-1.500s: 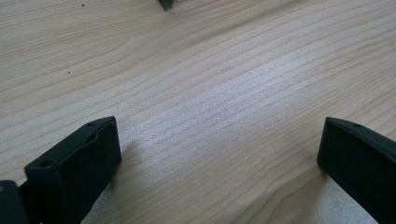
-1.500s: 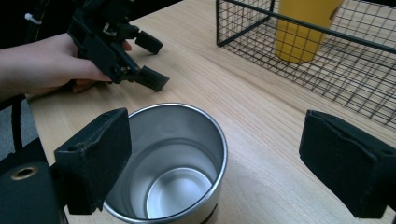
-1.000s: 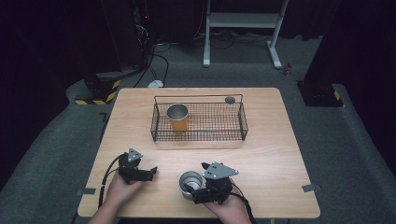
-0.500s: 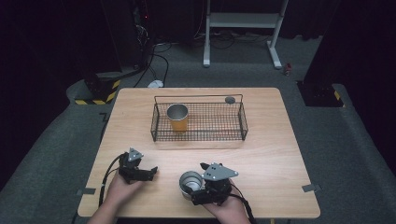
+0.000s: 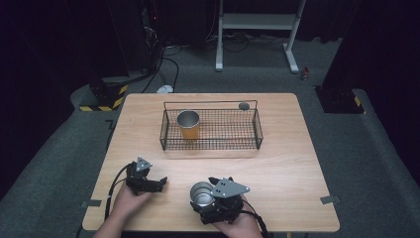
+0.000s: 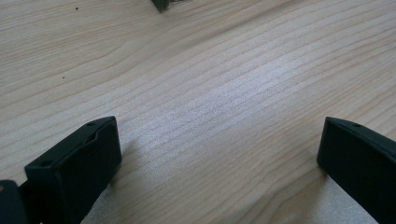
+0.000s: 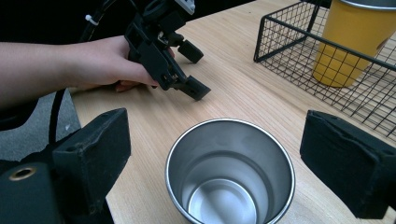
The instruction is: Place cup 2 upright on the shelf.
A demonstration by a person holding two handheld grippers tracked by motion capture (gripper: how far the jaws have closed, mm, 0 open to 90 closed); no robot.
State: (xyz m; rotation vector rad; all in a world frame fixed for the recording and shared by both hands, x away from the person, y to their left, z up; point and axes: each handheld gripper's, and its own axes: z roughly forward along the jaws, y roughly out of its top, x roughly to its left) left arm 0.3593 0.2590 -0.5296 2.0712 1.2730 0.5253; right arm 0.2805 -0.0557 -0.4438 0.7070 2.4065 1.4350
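My table is pale wood with rounded corners, standing on grey carpet. Toward its far side, about the middle, sits a black wire basket with a yellow cup standing upright in its left end. Just beyond the basket's far right corner lies a small dark round thing, too small for me to make out. At the near edge, a little right of centre, a steel cup stands upright and empty on the wood. The broad stretch between that cup and the basket is bare grain.
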